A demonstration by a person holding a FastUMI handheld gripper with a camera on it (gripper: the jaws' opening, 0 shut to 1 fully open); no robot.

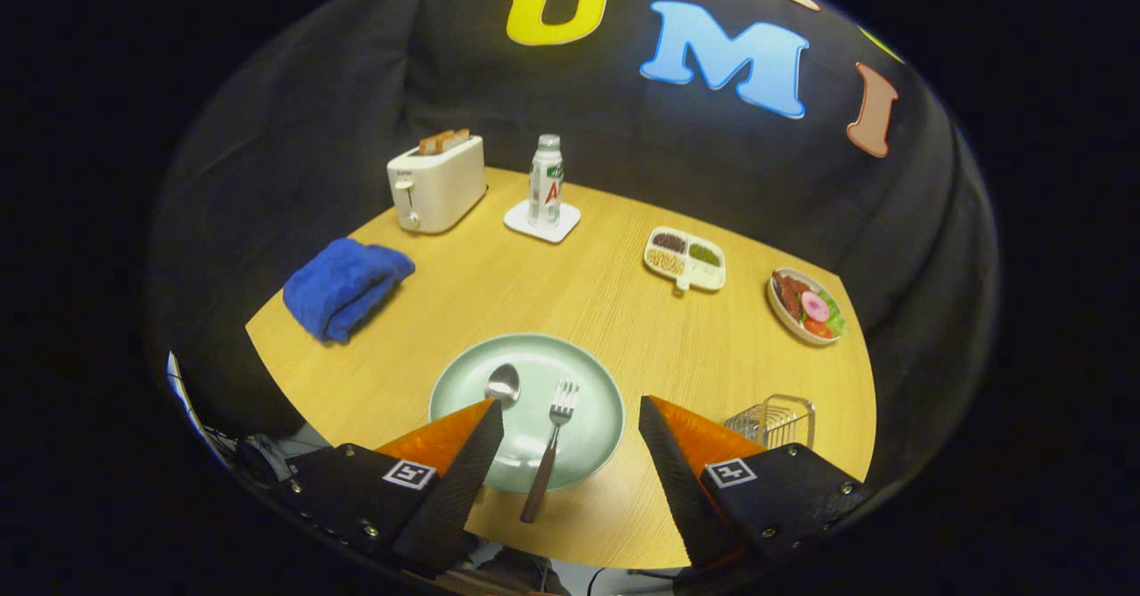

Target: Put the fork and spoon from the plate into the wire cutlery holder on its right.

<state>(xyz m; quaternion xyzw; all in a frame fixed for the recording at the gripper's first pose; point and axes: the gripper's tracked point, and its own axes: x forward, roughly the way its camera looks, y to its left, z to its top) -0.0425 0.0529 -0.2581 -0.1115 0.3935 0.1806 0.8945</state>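
Now, your position: you hold the gripper (570,418) above the near edge of the wooden table (588,293), low in the frame, its fingers spread wide and gripping nothing.
Plate: the pale green plate (588,373) sits at lower centre, just ahead of the fingers and partly between them.
Fork: the fork (550,453) lies on the plate's right half, tines pointing away from you, handle overhanging the near rim onto the table.
Spoon: the spoon (501,385) lies left of the fork; your left finger covers its handle, so you see only the bowl.
Holder: the wire cutlery holder (773,420) stands at lower right, beside the plate, half hidden behind your right finger.
Risk, grasp: both pieces lie flat on a smooth plate, so a closing finger could push one sideways rather than lift it; the fork's overhanging handle looks the easier hold.
Risk, neighbour: fork and spoon lie near each other, so a wide descent may nudge both.
Risk, drop-off: the holder looks light, so a careless approach could tip it.
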